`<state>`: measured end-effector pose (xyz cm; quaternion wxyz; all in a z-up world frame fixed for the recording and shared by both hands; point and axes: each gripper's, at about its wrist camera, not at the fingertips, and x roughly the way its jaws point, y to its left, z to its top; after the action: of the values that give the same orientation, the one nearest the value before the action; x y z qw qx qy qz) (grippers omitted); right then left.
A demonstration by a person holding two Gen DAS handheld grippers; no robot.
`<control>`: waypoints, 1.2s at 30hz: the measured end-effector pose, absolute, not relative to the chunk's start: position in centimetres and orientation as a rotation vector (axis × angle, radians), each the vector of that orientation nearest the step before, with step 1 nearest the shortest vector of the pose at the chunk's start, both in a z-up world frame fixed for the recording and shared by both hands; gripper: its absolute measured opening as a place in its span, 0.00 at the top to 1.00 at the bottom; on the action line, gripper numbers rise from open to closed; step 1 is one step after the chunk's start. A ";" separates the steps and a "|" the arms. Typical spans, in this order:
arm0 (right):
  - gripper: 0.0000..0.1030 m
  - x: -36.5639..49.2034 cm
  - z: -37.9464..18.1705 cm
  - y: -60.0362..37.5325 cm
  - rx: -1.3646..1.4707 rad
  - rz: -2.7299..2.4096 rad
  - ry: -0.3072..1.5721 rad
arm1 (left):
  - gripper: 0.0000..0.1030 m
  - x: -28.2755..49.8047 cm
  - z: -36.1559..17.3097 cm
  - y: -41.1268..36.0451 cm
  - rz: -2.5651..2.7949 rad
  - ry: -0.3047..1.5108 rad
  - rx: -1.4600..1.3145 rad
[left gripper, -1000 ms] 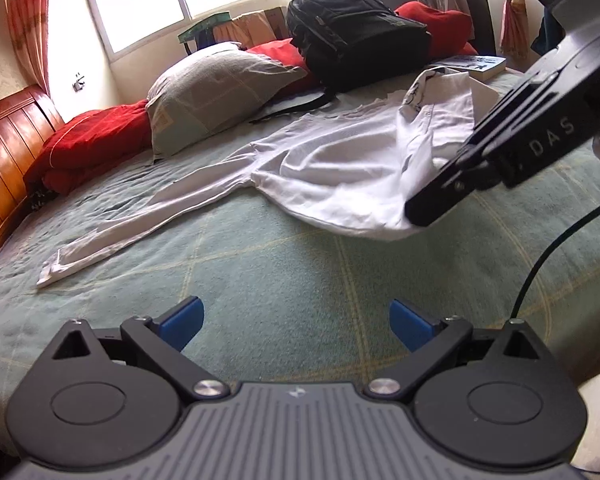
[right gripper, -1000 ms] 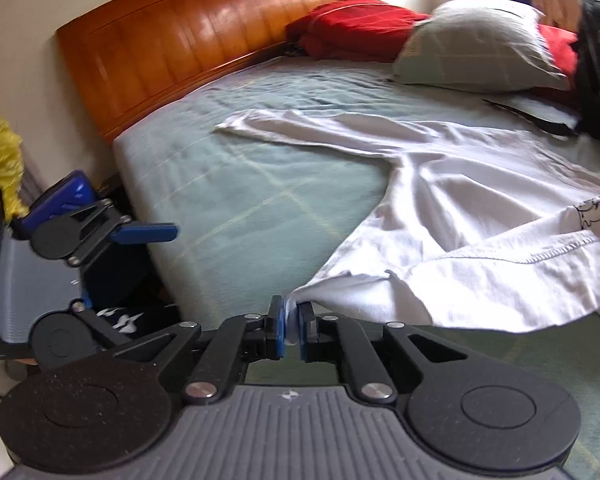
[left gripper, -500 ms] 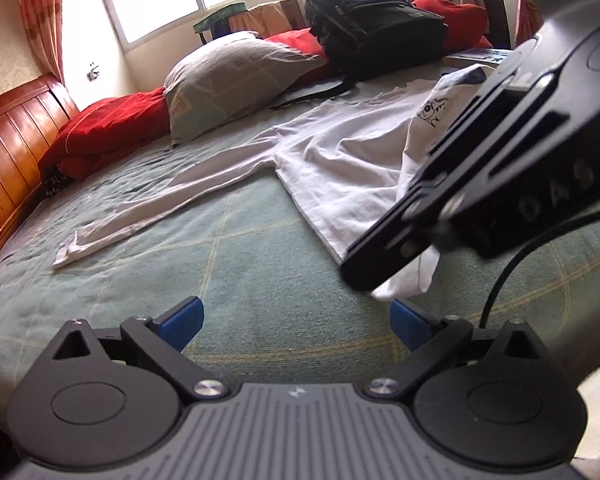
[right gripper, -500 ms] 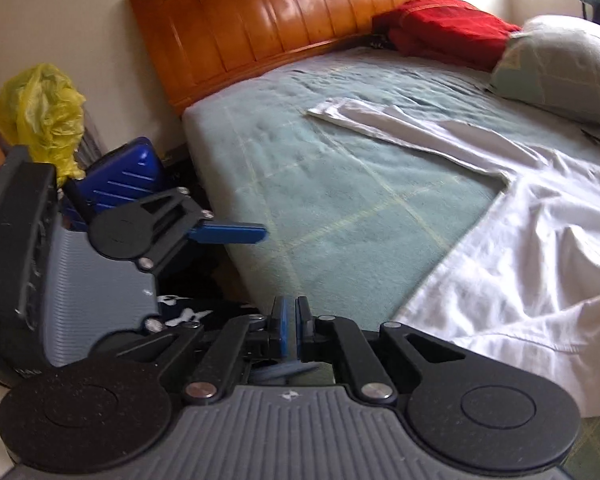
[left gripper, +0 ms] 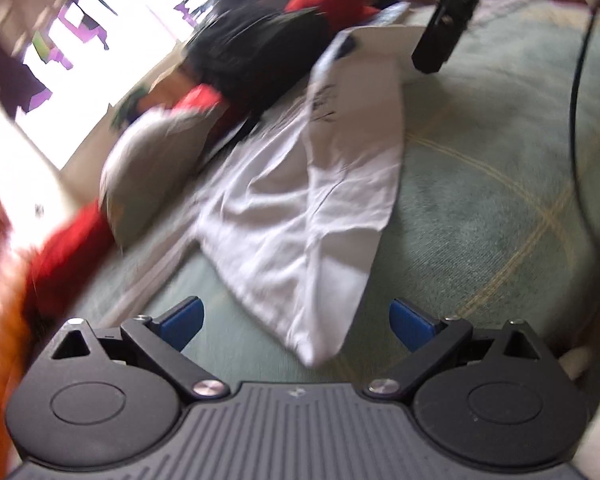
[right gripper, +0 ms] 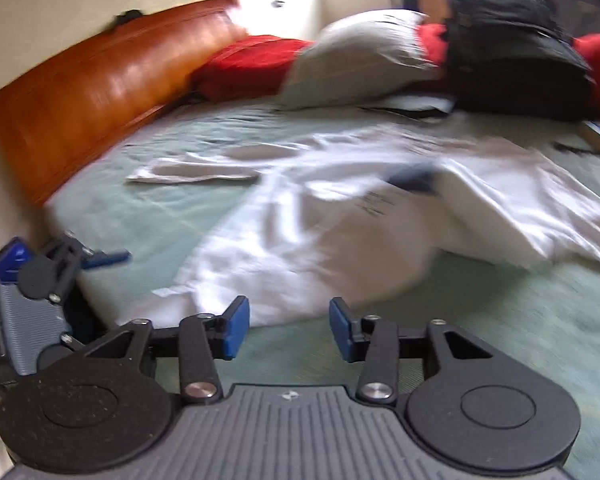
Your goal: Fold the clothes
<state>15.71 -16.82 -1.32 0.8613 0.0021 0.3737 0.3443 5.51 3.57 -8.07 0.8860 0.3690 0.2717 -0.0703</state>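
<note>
The right gripper (right gripper: 288, 328), previously pinching the white shirt's (right gripper: 320, 240) hem, is now spread and empty. The left gripper (left gripper: 296, 320) remains spread. One side lies folded over.

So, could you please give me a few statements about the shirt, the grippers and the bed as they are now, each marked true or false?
1. The right gripper is clamped on the white shirt. False: its fingers stand apart with nothing between them.
2. The left gripper is open. True.
3. The shirt lies on a green bed cover. True.
4. A black backpack sits on the floor beside the bed. False: it rests on the bed, behind the shirt, next to the grey pillow.
5. One long sleeve stretches toward the wooden headboard. True.
</note>
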 end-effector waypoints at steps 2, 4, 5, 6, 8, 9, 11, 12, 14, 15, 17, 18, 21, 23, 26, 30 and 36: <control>0.44 16.0 -2.6 -17.7 -0.019 0.674 0.802 | 0.04 6.4 -8.6 3.1 -0.136 0.557 0.805; 0.44 16.4 -3.9 -18.5 -0.044 0.626 0.819 | 0.03 7.2 -8.9 2.9 -0.128 0.553 0.811; 0.44 16.7 -4.3 -19.2 -0.033 0.610 0.824 | 0.03 7.5 -9.1 2.8 -0.124 0.550 0.815; 0.44 17.0 -4.8 -19.8 -0.021 0.594 0.829 | 0.03 7.9 -9.2 2.7 -0.119 0.549 0.817; 0.43 17.8 -5.6 -20.8 0.003 0.564 0.828 | 0.03 8.3 -9.1 2.9 -0.107 0.551 0.815; 0.43 18.4 -5.8 -21.0 0.003 0.539 0.824 | 0.03 8.5 -9.0 2.9 -0.100 0.553 0.814; 0.42 19.6 -5.9 -21.8 -0.019 0.500 0.804 | 0.03 9.0 -8.9 3.1 -0.088 0.555 0.811; 0.39 20.2 -6.0 -22.2 -0.031 0.487 0.793 | 0.03 9.2 -8.9 3.2 -0.081 0.556 0.810; 0.33 21.4 -6.0 -22.6 -0.063 0.480 0.768 | 0.03 9.3 -8.8 3.3 -0.078 0.560 0.805; 0.32 22.0 -6.0 -22.7 -0.082 0.480 0.754 | 0.03 9.4 -8.8 3.4 -0.079 0.565 0.799; 0.32 23.2 -6.2 -22.7 -0.105 0.485 0.735 | 0.03 9.8 -8.5 3.7 -0.067 0.564 0.787; 0.32 23.9 -6.4 -22.6 -0.097 0.503 0.739 | 0.03 10.0 -8.4 3.8 -0.059 0.561 0.783; 0.32 25.3 -6.6 -21.5 -0.095 0.559 0.730 | 0.03 10.8 -7.9 4.3 -0.033 0.551 0.774; 0.32 26.0 -6.5 -20.7 -0.117 0.573 0.711 | 0.03 11.4 -7.6 4.6 -0.016 0.545 0.767; 0.32 27.1 -5.5 -20.3 -0.153 0.564 0.666 | 0.03 12.2 -7.1 5.1 0.010 0.535 0.758; 0.32 29.4 -4.5 -20.7 -0.115 0.564 0.634 | 0.03 13.2 -6.5 5.7 0.044 0.522 0.744; 0.32 33.8 -4.7 -21.4 0.034 0.566 0.691 | 0.03 15.4 -5.7 7.4 0.118 0.532 0.725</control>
<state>33.81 -21.38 -4.67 0.9019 0.0165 0.3339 0.2736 15.36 7.42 -5.65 0.8989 0.3503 0.2571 0.0571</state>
